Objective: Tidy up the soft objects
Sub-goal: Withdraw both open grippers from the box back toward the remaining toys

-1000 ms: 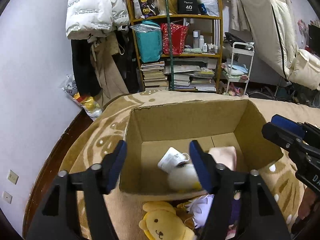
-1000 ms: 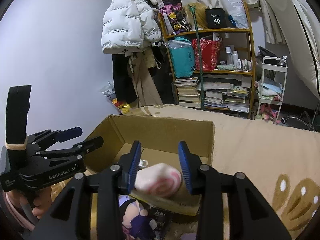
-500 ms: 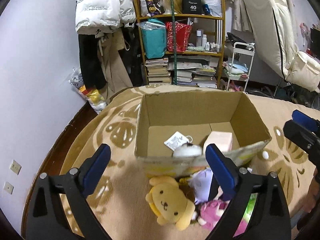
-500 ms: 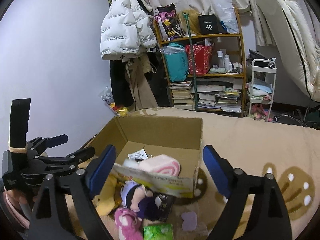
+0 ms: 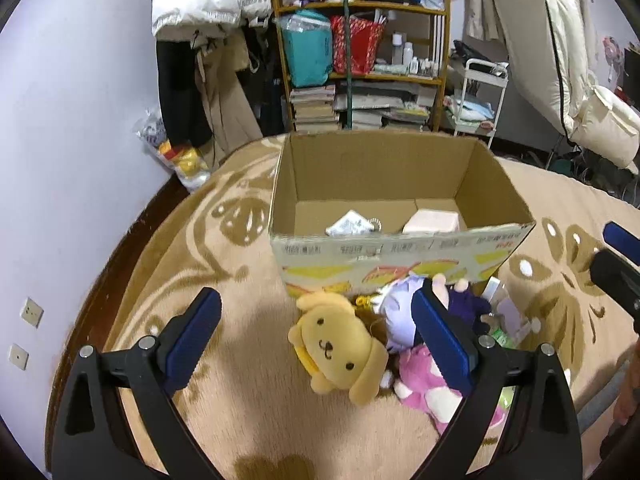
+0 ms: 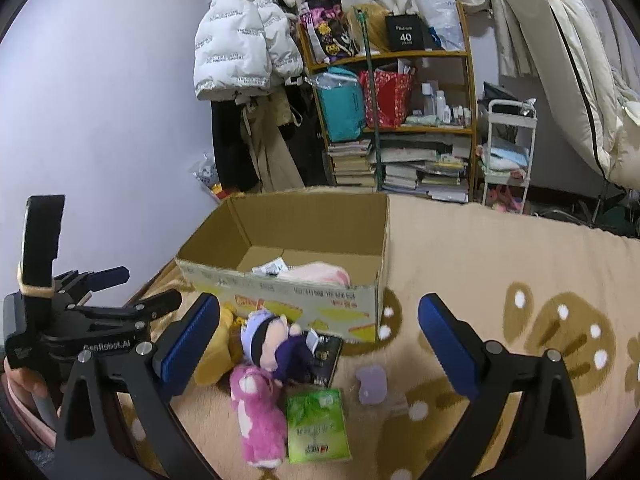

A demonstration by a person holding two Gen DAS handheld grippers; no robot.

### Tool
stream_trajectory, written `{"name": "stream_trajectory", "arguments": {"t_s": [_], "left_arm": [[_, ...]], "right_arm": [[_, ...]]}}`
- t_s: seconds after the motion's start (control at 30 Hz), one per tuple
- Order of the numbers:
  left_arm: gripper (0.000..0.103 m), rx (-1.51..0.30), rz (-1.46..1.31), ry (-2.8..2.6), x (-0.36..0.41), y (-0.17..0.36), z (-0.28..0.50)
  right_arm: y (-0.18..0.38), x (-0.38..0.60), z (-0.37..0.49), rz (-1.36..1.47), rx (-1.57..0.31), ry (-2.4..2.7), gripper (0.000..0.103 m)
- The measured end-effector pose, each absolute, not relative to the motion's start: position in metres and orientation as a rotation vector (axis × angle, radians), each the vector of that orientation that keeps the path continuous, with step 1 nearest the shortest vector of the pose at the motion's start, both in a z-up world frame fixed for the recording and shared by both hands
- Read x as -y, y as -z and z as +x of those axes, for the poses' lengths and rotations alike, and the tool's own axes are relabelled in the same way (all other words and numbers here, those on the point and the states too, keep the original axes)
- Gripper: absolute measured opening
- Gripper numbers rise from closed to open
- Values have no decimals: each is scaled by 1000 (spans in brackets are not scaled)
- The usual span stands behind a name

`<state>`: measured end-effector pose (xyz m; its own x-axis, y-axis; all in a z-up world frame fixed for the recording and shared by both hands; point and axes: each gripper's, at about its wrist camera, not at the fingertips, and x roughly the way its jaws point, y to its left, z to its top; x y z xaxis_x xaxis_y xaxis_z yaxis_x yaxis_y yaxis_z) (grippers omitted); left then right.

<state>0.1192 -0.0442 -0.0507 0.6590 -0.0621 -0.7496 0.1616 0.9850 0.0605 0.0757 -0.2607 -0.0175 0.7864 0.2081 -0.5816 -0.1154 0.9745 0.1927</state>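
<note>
- Our cardboard box [image 5: 400, 256] sits on the tan patterned blanket [image 5: 248, 380], open at the top, and it is the landmark for everything else here; a pink soft item [image 5: 431, 222] and a white tagged one [image 5: 352, 224] already lie inside it.
- Just in front of the box's printed wall, a cluster of soft toys waits on the blanket: a yellow dog plush [image 5: 340, 348] on the left of the cluster, a purple-haired doll [image 6: 272, 340] nearest the box, and a pink plush [image 6: 258, 412] farthest from it.
- The yellow dog plush lies between our left gripper's [image 5: 316, 344] spread fingers, its long axis running diagonally away from the box; we judge this hand the nearer one for that toy.
- Our right gripper [image 6: 320, 344] also stands wide apart and grips nothing; the pink plush lies just inside its left finger, long axis pointing away from the box.
- A green packet [image 6: 316, 426] lies beside the pink plush, and a small lilac piece [image 6: 372, 384] sits to its right, both farther from the box than the doll.
</note>
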Motion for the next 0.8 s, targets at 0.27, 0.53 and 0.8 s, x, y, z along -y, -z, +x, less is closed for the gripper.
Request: {"name": "stream_trajectory", "arguments": {"t_s": [0.27, 0.53, 0.8], "left_arm": [[95, -906, 108, 116, 39, 62, 118], [95, -956, 127, 127, 44, 76, 123], [95, -1028, 125, 136, 46, 93, 134]], "right_arm": [[34, 269, 67, 173, -721, -153, 103], [49, 263, 72, 145, -786, -133, 103], [66, 258, 83, 134, -853, -111, 103]]}}
